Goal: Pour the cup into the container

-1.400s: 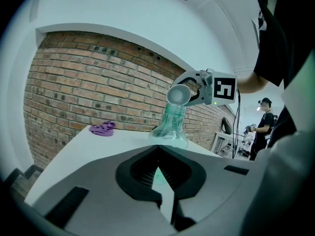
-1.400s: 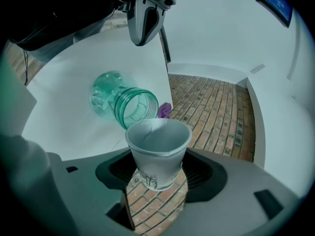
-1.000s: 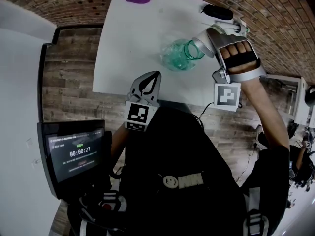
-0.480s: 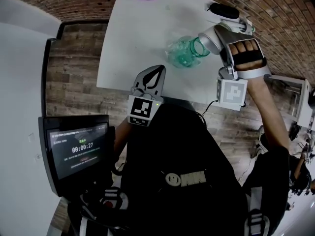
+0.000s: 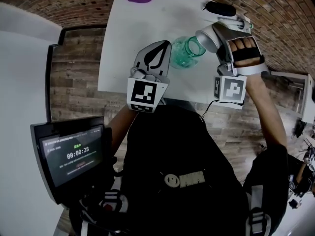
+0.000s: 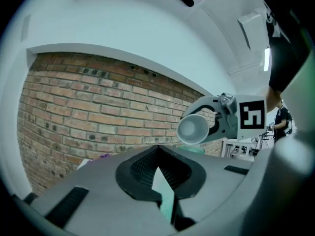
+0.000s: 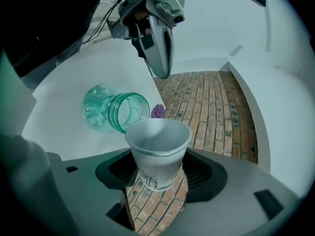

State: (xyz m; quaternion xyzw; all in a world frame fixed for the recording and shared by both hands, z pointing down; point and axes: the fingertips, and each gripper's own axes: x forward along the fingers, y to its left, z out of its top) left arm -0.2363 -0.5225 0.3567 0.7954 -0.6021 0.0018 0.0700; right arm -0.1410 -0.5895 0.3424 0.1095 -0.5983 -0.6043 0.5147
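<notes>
Cup held tipped at the jar's mouth, over the right part of the white table (image 5: pixel 123 38).
Right gripper (image 7: pixel 156 178) was clamped, jaws wide, on the white paper cup (image 7: pixel 157 146), rim just beside the mouth of the green clear plastic jar (image 5: pixel 183 54). Jar lay on its side, right of the table's middle. Left gripper (image 5: pixel 158 53) was fully closed and empty, raised above the near edge.

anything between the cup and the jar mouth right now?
Nothing visible. The cup, held in the right tongs, faces the open mouth of the jar, which lies on its side. The shut left tongs hang on the jar's far side, off that line.
</notes>
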